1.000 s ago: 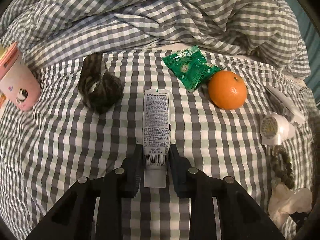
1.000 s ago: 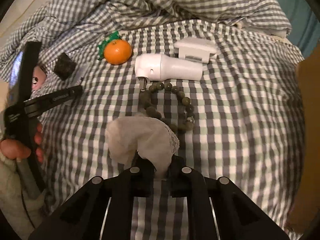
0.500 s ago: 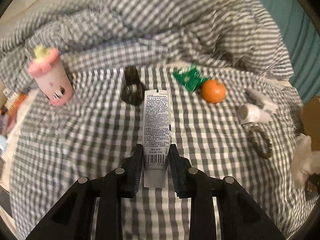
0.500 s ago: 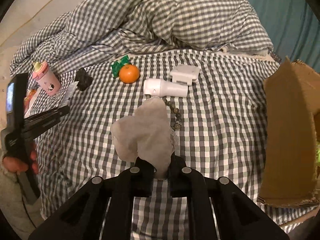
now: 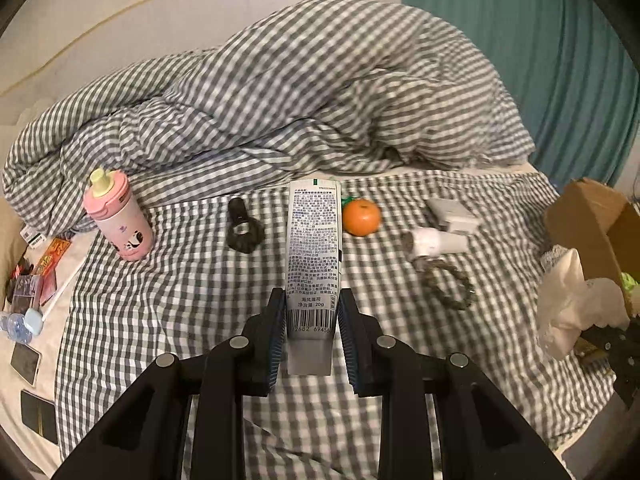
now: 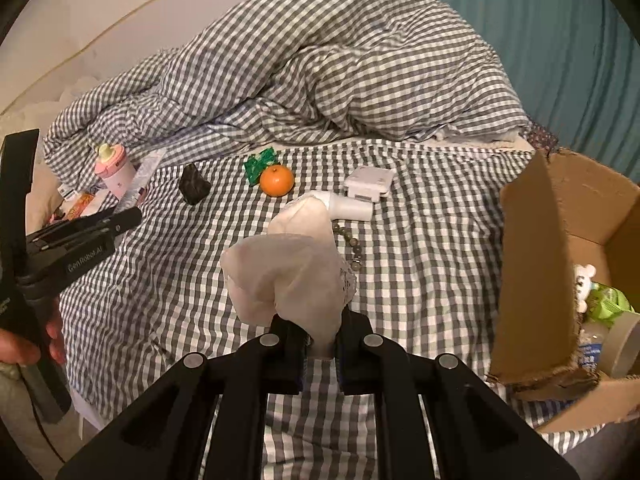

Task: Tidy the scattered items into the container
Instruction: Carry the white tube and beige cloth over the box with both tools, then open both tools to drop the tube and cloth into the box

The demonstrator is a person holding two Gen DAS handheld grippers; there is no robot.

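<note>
- Toothpaste tube (image 5: 314, 256), frame centre, pinched at crimped end by left gripper (image 5: 312, 332); light, stiff there.
- Tissue wad (image 6: 292, 276), centre, clamped by right gripper (image 6: 320, 344); soft, crushable.
- Cardboard box (image 6: 532, 264) at right edge.

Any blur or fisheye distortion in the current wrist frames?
Left wrist: duvet motion-soft, tube in the left claw sharp, dark fisheye corners. Right wrist: sharper, dim warm light; cloth in the right claw crisp, cardboard box edges bowed.
</note>
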